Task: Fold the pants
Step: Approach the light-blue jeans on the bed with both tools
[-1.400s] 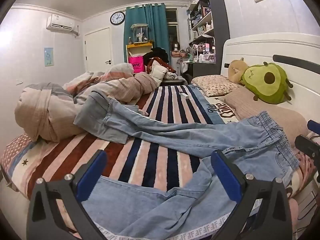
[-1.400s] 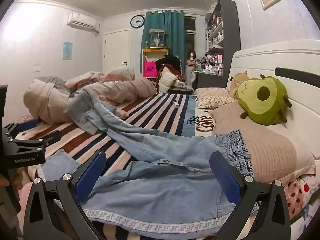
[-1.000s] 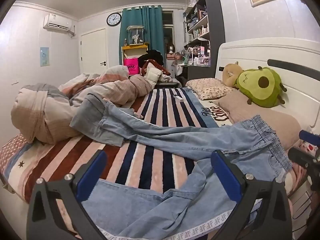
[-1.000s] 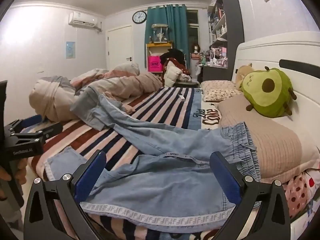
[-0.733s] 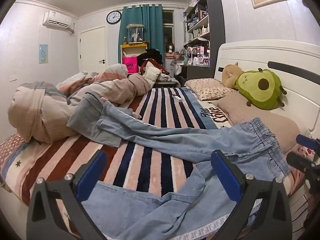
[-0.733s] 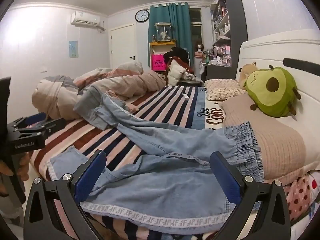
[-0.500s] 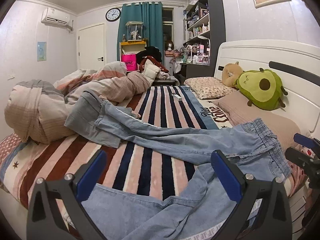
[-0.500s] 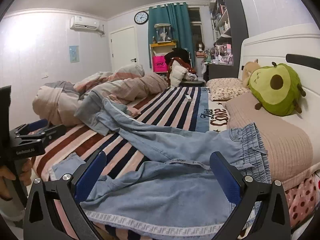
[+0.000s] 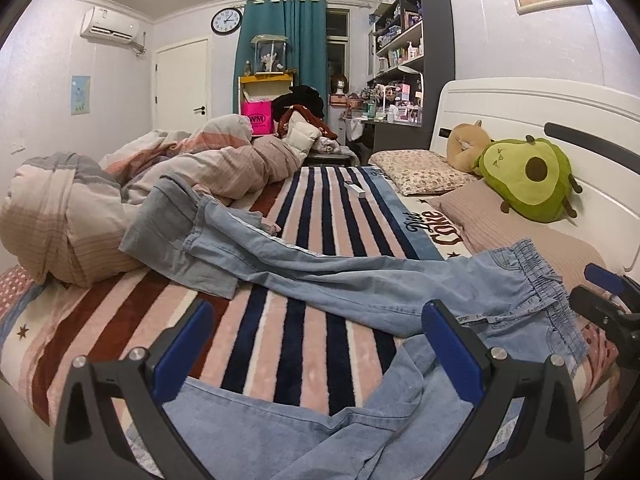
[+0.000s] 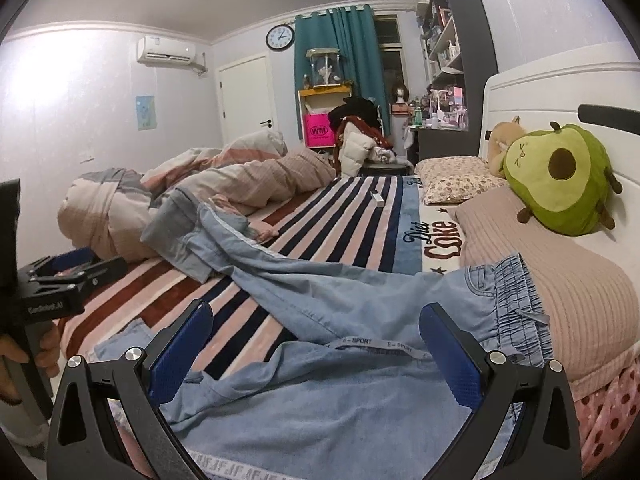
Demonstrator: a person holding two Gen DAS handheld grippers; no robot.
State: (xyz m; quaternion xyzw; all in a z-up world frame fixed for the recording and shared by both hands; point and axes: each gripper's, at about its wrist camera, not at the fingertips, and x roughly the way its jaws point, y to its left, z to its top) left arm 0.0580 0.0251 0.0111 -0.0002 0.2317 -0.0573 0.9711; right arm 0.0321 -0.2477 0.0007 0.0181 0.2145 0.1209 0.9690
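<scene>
A striped blanket (image 9: pixel 304 332) is covering the bed, its pink, navy and maroon bands running away from both cameras toward a crumpled duvet (image 9: pixel 80 208) that is bunching up along the far left side. Light-blue pants (image 9: pixel 360 280) are lying unfolded across the blanket: one leg is stretching diagonally up to the duvet, its cuff resting against it, while the other is spreading along the near edge of the bed beneath both grippers, and the elastic waistband (image 10: pixel 516 300) is sitting against a beige pillow (image 10: pixel 568 280) on the right. A green avocado plush (image 10: pixel 560 180) is leaning on the white headboard (image 9: pixel 520 112) above that pillow. The left gripper (image 9: pixel 320 340) is hovering over the near leg with its blue-padded fingers spread wide, holding nothing. The right gripper (image 10: pixel 316 344) is likewise gaping wide above the denim near the waistband, touching no cloth. A small white box (image 9: pixel 355 189) is lying far off on the stripes.
</scene>
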